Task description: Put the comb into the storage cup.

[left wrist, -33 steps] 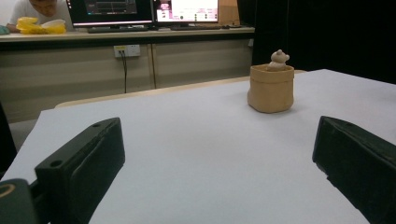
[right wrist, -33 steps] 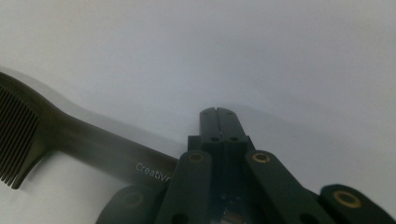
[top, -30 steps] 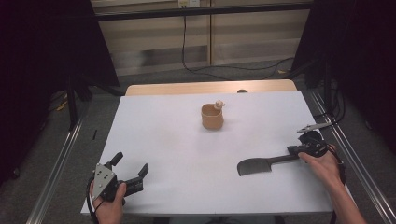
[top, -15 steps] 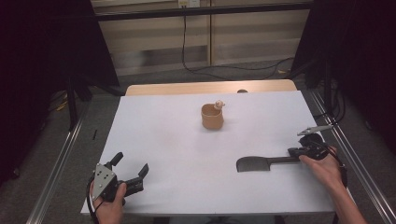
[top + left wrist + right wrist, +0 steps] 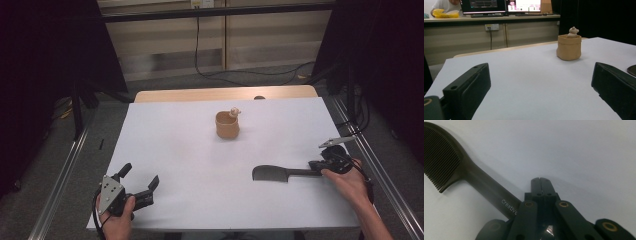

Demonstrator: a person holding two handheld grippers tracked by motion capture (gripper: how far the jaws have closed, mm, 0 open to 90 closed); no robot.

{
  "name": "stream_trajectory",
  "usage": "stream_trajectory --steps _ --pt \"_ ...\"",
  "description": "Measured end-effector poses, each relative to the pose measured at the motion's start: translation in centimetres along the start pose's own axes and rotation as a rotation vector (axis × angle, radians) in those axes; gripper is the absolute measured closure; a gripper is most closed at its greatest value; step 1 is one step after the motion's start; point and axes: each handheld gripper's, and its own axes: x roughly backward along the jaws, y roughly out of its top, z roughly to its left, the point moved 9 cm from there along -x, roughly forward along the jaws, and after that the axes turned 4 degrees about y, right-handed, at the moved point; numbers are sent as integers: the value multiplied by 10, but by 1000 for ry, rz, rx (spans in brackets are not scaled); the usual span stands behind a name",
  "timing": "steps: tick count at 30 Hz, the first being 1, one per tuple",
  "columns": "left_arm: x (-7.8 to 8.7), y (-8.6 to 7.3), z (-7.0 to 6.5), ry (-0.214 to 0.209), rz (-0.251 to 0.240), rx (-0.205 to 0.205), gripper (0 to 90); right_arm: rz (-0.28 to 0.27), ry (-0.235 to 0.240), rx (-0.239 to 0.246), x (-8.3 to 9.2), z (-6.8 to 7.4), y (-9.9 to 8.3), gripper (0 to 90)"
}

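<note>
A black comb lies on the white table at the right, teeth toward me, handle pointing right. My right gripper sits at the handle's end, jaws shut flat against each other. In the right gripper view the comb's handle runs under the left side of my right gripper, and nothing shows between the tips. My left gripper rests at the table's near left corner, open, with bare table between its fingers. A tan cup holding a small figure stands mid-table.
The cup stands ahead and to the right of my left gripper. Metal rails run along both table sides. A wooden strip edges the far side, with cables on the floor beyond. Desks with monitors stand far behind.
The right hand, its gripper and the comb have crept slightly toward the far side. The left gripper has stayed still.
</note>
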Motion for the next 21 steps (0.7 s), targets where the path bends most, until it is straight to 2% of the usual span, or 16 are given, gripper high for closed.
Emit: stream_trajectory --steps 21 --pt "0 1 -1 -4 -6 8 24 18 18 9 4 6 -6 900"
